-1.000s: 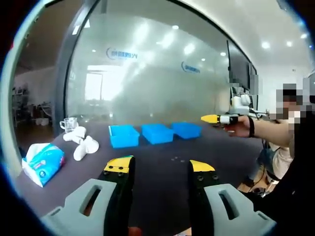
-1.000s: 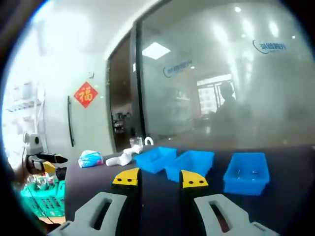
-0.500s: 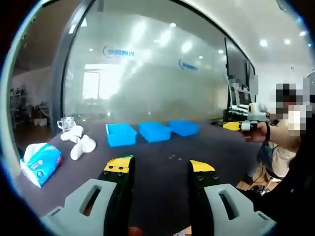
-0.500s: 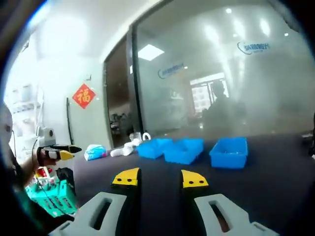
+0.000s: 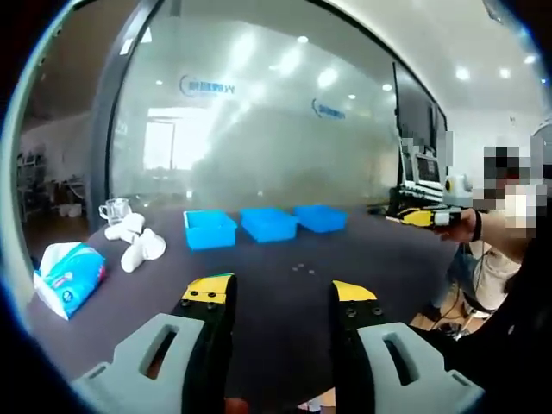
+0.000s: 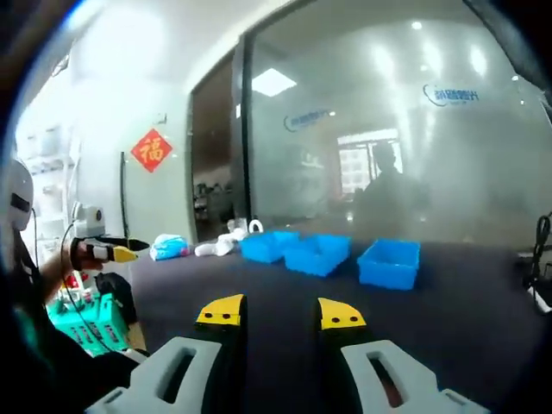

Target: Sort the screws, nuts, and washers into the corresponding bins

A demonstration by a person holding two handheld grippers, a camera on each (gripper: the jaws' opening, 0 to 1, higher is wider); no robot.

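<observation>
Lying loose on the dark table point(image 5: 285, 310), just this side of the three blue bins point(image 5: 267, 222), a few tiny bits of hardware point(image 5: 300, 268) (too small to tell screw from nut or washer) are probably light, hard, slippery metal, best pinched across their flanks with the very tips. The left gripper point(image 5: 280, 291) and right gripper point(image 6: 280, 310) both hover with jaws parted and empty, well back from the bins.

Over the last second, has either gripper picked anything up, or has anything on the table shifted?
Nothing was picked up or let go. The right gripper, seen in the left gripper view, dropped from above the table's far edge to level with it. In its own view the three blue bins look smaller and farther, so that camera moved, not the bins. The left gripper stayed open and empty; the small parts and tissue pack stayed put.
</observation>
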